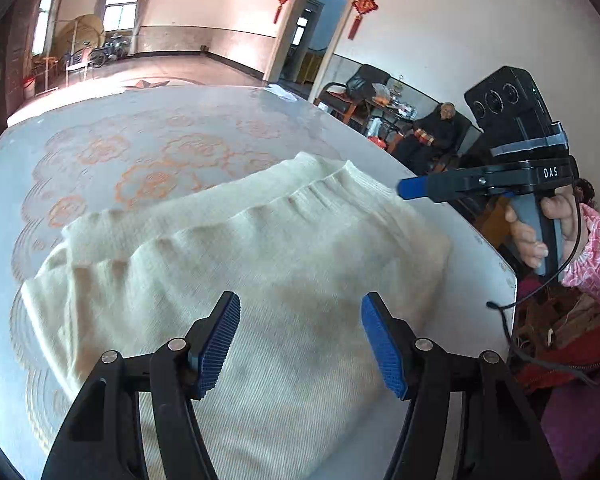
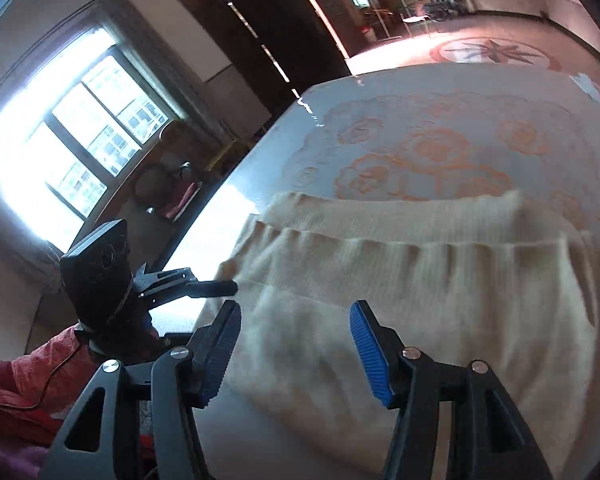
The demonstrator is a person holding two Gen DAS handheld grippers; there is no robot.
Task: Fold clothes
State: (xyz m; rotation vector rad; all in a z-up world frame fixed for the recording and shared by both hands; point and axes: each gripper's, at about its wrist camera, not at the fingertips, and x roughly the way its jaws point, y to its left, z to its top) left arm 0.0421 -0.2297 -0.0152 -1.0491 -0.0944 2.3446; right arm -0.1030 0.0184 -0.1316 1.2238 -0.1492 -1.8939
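Blue pads (image 1: 220,344) on the left tongs (image 1: 300,344) sit spread apart, holding nothing — the cream knitted sweater (image 1: 260,264) lies right under and ahead of them. It rests folded on the flowery table (image 1: 140,148), its ribbed hem (image 2: 400,246) past the tips. The right tongs (image 2: 294,350) are spread wide too, hanging over the sweater's near side and gripping nothing. Both look let go so the fold can lie flat. I think the next fold needs a fresh grip on an edge.
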